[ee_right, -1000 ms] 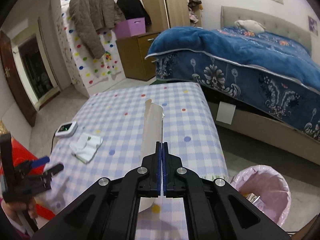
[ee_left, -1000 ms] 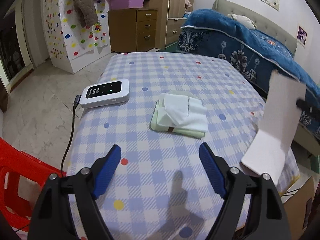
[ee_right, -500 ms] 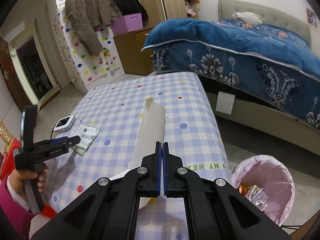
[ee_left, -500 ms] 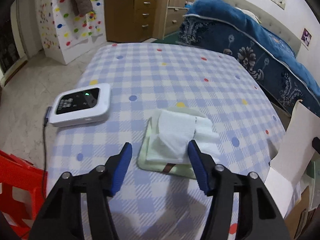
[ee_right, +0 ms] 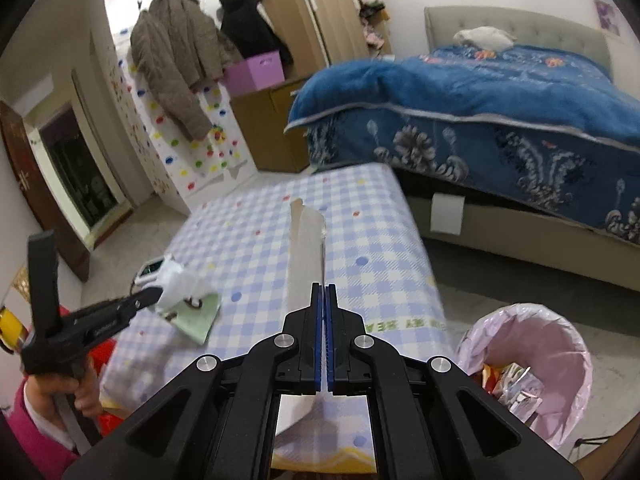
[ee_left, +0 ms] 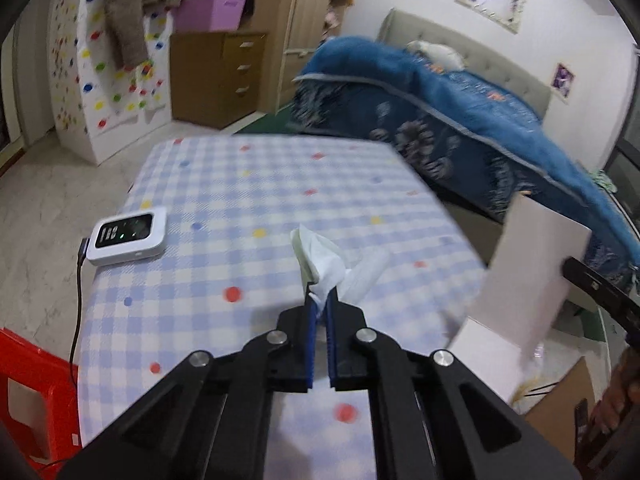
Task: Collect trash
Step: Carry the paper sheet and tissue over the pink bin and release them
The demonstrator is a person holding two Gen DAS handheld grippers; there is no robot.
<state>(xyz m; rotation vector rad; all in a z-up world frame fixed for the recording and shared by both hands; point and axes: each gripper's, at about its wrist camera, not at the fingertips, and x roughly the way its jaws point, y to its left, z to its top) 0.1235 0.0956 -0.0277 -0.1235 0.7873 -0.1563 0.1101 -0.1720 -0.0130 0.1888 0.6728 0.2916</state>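
Note:
My left gripper has its jaws closing tight on the white tissue of a pale green tissue pack. The pack hangs just above the checked table. From the right wrist view, the left gripper holds the tissue with the green pack dangling below it. My right gripper is shut on a bent piece of white cardboard over the table's near right part. In the left wrist view the cardboard stands at the right. A bin lined with a pink bag sits on the floor to the right.
A white device with a cable lies at the table's left edge. A red stool stands at lower left. A bed with a blue blanket runs behind the table. A person's hand grips the left tool.
The left jaws went from wide open to shut on the tissue pack and lifted it off the table. The right gripper shifted a little with the cardboard still in it.

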